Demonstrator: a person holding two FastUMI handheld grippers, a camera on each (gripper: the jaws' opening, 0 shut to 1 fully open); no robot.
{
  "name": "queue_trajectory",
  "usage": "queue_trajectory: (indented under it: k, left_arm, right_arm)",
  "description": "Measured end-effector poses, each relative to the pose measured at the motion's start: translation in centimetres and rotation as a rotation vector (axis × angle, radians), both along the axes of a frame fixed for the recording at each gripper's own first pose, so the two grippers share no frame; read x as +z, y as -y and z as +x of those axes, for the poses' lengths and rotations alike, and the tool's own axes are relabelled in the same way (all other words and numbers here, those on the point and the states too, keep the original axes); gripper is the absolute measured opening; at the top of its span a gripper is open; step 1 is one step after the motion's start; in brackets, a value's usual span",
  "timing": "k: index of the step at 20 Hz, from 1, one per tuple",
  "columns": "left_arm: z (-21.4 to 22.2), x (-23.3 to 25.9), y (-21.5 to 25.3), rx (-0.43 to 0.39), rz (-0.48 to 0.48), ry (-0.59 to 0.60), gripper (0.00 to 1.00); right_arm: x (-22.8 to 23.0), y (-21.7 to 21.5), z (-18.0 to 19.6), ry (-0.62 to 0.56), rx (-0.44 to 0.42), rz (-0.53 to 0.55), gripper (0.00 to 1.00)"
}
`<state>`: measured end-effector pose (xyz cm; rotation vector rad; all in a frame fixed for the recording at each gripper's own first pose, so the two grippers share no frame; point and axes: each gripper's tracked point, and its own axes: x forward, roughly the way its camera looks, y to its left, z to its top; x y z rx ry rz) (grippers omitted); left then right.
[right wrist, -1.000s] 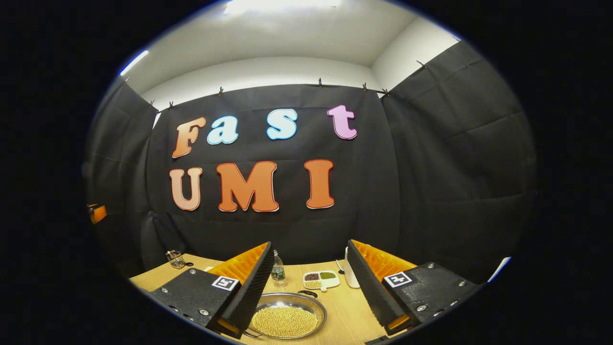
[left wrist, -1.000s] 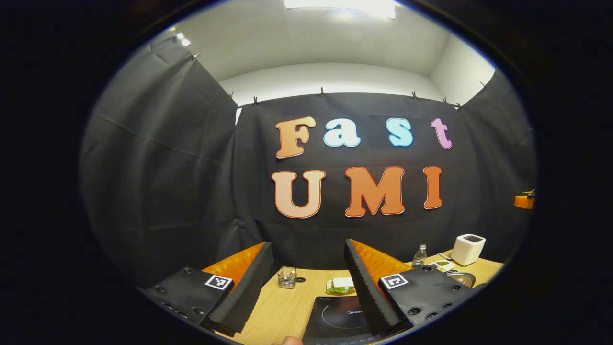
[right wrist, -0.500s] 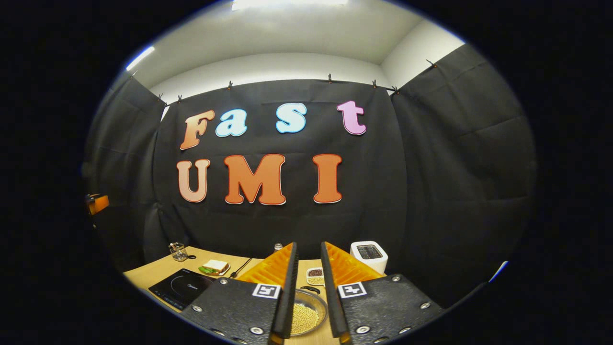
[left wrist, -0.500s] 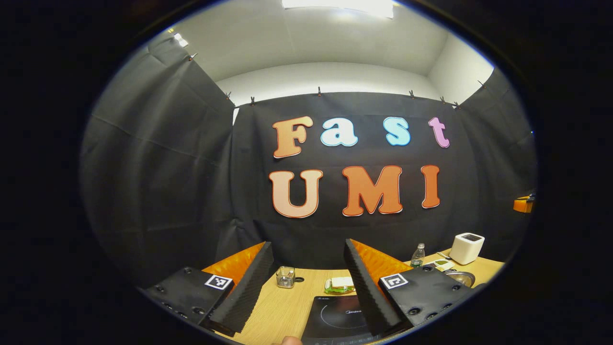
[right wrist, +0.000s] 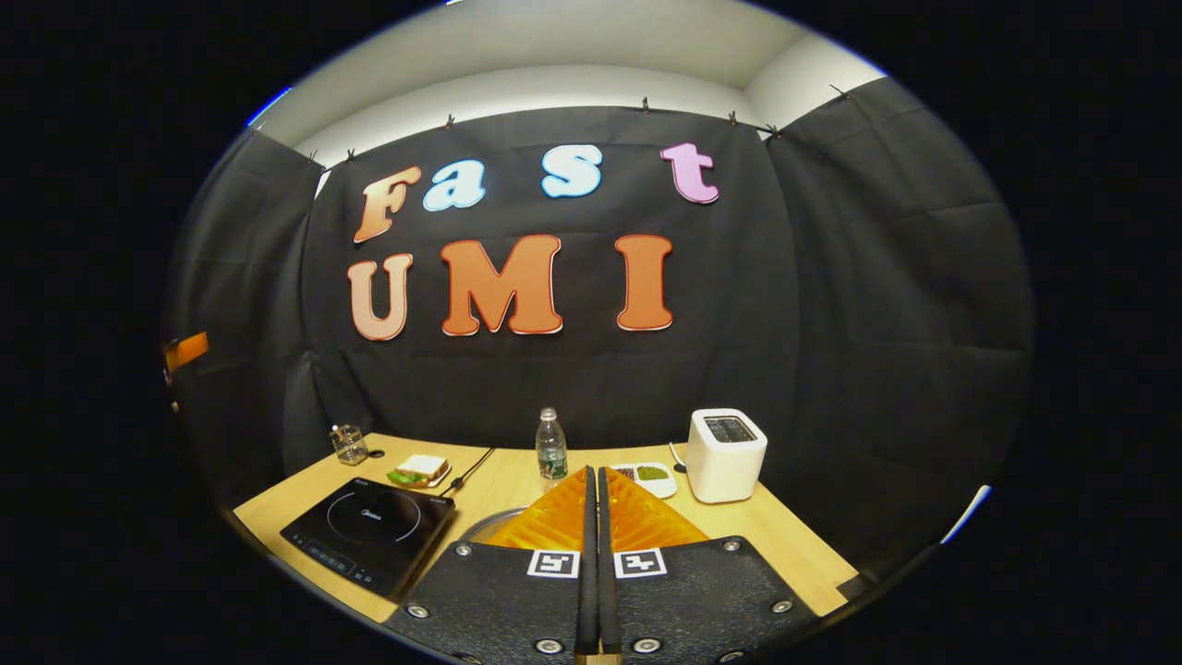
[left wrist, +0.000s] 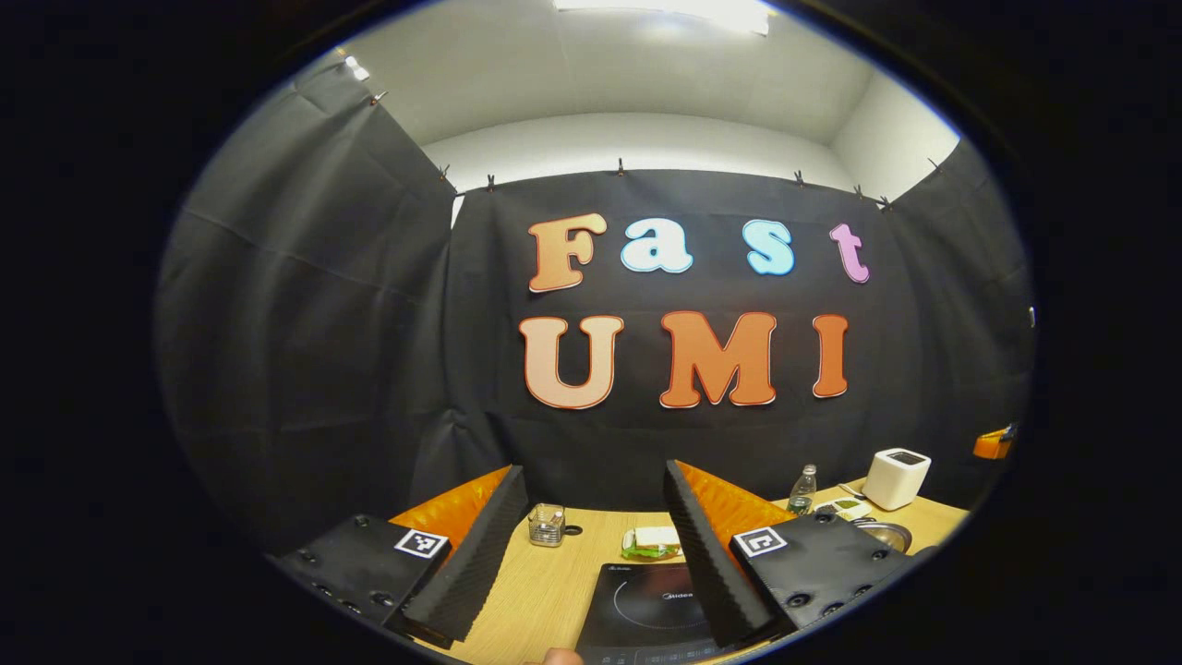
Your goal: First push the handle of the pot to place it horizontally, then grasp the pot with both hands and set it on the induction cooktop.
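In the right gripper view, a sliver of the steel pot's rim [right wrist: 482,526] shows left of my right gripper [right wrist: 592,473]; its fingers hide the rest of the pot. That gripper is shut, its orange fingers pressed together with nothing between them. The black induction cooktop [right wrist: 369,531] lies on the wooden table to the pot's left. In the left gripper view, my left gripper [left wrist: 593,471] hangs open above the cooktop [left wrist: 646,605], holding nothing. The pot [left wrist: 885,534] shows small at the far right, past the right finger [left wrist: 706,554].
Along the back of the table [right wrist: 785,545] stand a glass jar [right wrist: 349,445], a sandwich on a plate [right wrist: 420,469], a water bottle [right wrist: 551,448], a small divided dish of beans [right wrist: 646,474] and a white toaster [right wrist: 727,454]. A cable [right wrist: 469,469] runs from the cooktop.
My right gripper has shut from wide open and drawn back and up, so its fingers now cover the pot. The left gripper has barely moved.
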<state>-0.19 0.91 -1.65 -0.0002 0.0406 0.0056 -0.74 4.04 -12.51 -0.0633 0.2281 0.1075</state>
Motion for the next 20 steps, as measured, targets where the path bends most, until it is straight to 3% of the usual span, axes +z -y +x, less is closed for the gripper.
queue_trajectory:
  k: [13,20]
  left_arm:
    - [-0.8,-2.3,-0.8,0.004,0.0,-0.033,0.96]
    - [-1.0,-3.4,-1.9,0.026,-0.009,-0.052,0.97]
  right_arm:
    - [-12.4,-3.9,-4.4,-0.228,0.125,-0.132,0.0]
    - [-19.0,-6.3,-6.8,-0.379,0.195,-0.137,0.0]
